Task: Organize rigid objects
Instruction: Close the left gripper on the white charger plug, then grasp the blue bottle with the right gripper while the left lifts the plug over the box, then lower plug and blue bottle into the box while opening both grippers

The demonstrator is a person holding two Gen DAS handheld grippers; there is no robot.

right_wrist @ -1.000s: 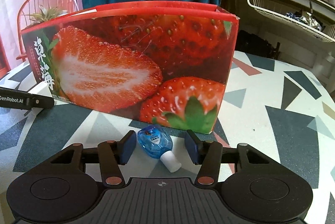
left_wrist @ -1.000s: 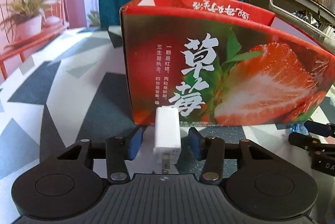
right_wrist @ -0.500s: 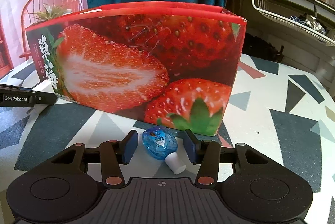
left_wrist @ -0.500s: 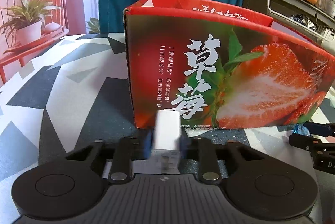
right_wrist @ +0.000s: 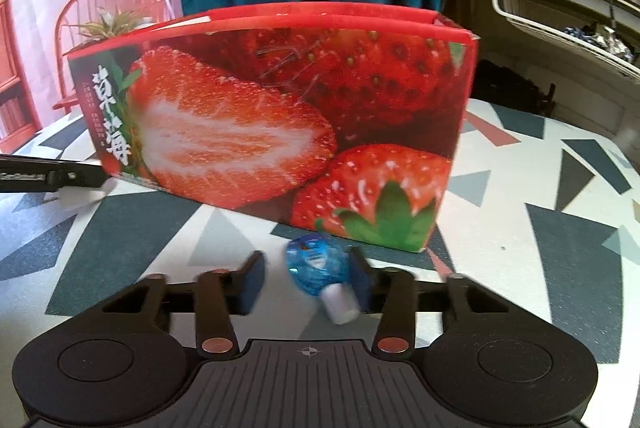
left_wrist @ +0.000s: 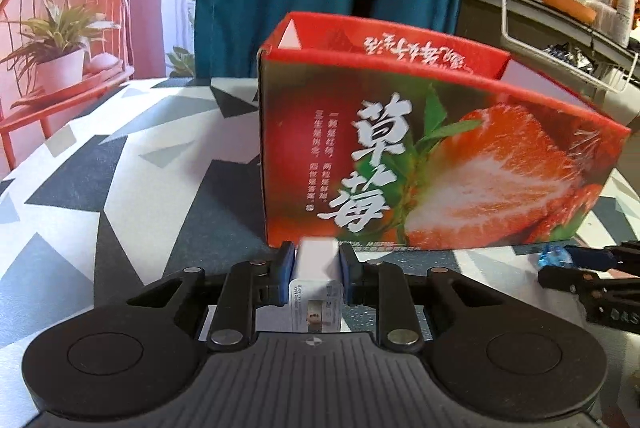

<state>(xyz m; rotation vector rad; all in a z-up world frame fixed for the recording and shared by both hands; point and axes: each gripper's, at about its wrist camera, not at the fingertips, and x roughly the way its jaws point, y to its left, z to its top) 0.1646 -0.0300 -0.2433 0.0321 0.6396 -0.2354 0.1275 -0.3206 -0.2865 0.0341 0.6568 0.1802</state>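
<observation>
Left tool (left_wrist: 316, 274) has clamped shut on the white charger (left_wrist: 317, 288) and lifted it off the worktop (left_wrist: 120, 187). Right tool (right_wrist: 306, 282) narrows around the blue bottle (right_wrist: 320, 268), right pad now touching it.

One box (left_wrist: 420, 163), one charger (left_wrist: 317, 284), one bottle (right_wrist: 318, 264)

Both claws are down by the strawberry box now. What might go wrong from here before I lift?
1. The right claw is open and off-centre: the blue bottle lies against its right finger, so closing may spin or squirt it out.
2. The left claw grips the white charger close to the strawberry box; a forward lift may catch the box's front wall.
3. The bottle's white cap points back toward the claw; a cap-only grip could slip.
</observation>
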